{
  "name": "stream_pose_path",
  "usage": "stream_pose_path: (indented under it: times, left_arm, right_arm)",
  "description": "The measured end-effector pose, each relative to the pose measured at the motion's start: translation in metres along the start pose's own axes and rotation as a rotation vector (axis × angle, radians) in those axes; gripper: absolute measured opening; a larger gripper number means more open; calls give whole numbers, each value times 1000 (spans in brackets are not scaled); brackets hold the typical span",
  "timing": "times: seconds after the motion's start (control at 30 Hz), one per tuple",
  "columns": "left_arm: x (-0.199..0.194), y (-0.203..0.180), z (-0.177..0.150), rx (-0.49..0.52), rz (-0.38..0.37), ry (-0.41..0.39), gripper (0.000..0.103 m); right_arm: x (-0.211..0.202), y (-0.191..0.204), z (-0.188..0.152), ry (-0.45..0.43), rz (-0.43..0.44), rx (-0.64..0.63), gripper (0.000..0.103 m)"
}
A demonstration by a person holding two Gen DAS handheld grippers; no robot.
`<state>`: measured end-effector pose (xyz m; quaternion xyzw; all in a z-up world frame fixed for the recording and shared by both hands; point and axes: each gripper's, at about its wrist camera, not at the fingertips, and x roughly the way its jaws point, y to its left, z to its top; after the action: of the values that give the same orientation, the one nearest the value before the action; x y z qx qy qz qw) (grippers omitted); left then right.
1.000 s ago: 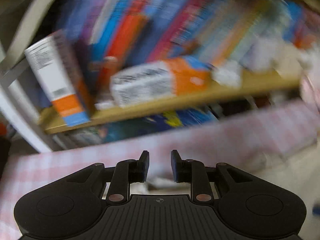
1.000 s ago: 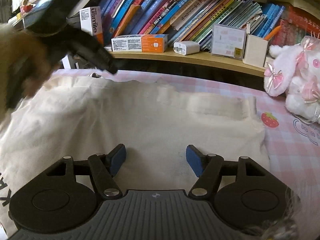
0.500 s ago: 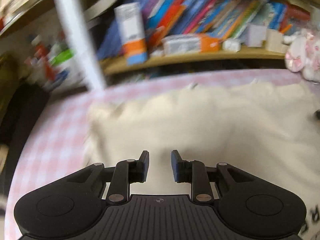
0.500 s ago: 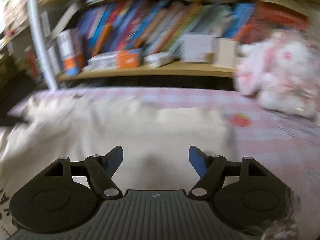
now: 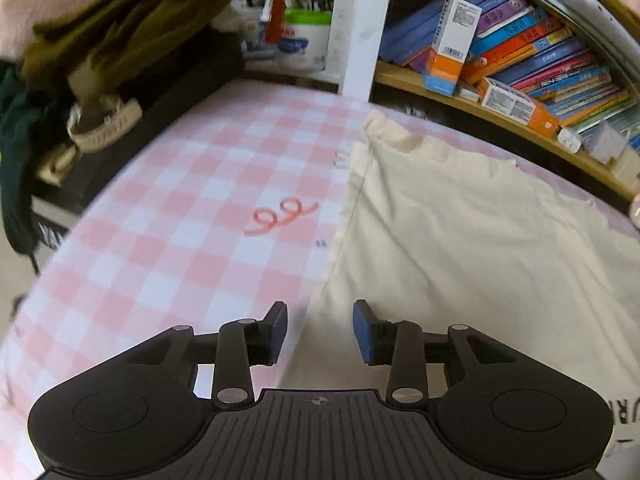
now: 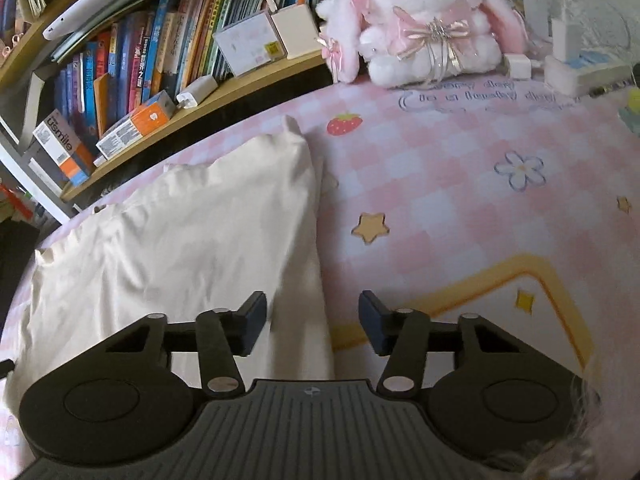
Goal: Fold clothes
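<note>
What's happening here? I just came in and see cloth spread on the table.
A person with a gripper in each hand is getting set to fold a cream cloth lying flat on the pink checked tablecloth. The left gripper is open over the cloth's left edge, and the right gripper is open over its right edge. Neither has gripped anything yet.

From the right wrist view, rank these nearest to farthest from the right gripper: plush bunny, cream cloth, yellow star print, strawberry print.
1. cream cloth: its right edge lies between the open fingers of the right gripper.
2. yellow star print: just ahead, slightly right.
3. strawberry print: farther ahead.
4. plush bunny: far edge, by the shelf.
</note>
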<state>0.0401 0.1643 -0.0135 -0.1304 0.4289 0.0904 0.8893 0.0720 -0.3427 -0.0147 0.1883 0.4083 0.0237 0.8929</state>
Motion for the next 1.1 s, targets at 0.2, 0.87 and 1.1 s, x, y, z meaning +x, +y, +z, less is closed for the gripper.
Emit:
stream_pose_path:
  times: [0.2, 0.87, 1.1]
  left_arm:
    - [1, 1, 1, -37, -89, 11, 5]
    - [1, 8, 71, 218, -83, -95, 40]
    - [63, -9, 114, 262, -121, -117, 50]
  right_arm:
    - [-2, 16, -7, 38, -22, -89, 9]
    - [-39, 16, -33, -2, -161, -135, 47]
    - [-57, 30, -72, -3, -338, -141, 78]
